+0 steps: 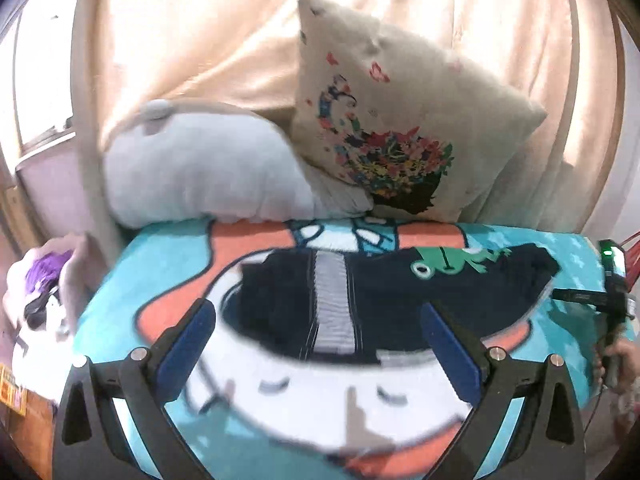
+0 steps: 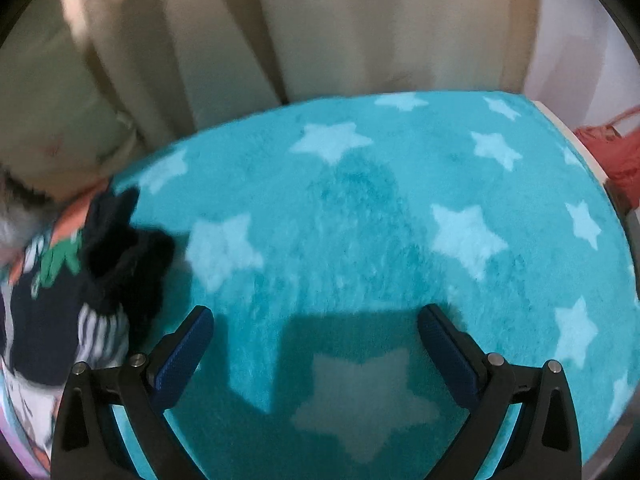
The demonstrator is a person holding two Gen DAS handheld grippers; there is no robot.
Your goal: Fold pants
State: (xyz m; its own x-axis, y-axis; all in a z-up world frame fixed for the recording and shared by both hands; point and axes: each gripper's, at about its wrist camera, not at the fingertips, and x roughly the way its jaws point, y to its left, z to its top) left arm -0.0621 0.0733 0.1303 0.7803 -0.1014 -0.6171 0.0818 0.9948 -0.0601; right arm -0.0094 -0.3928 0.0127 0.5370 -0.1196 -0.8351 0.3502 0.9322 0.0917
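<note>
Bed w/ teal star blanket (image 2: 360,208): dark pants (image 1: 400,296) lie bunched; left hand-held gripper (image 1: 316,324) & right hand-held gripper (image 2: 316,332) both spread wide, empty.

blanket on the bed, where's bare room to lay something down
Free: the starred stretch of blanket ahead of the right gripper, between the pants and the bed's right edge. Crowded: the pants sprawl centrally, and pillows line the far end.

A bed covered by a turquoise star-patterned blanket (image 2: 360,208) is seen below and ahead. Beyond it, cream curtains (image 1: 224,20) are hung, lit warmly from behind. A floral cushion (image 1: 400,112) and a grey pillow (image 1: 200,172) are propped ahead. A window frame (image 1: 40,80) is seen far left.
</note>
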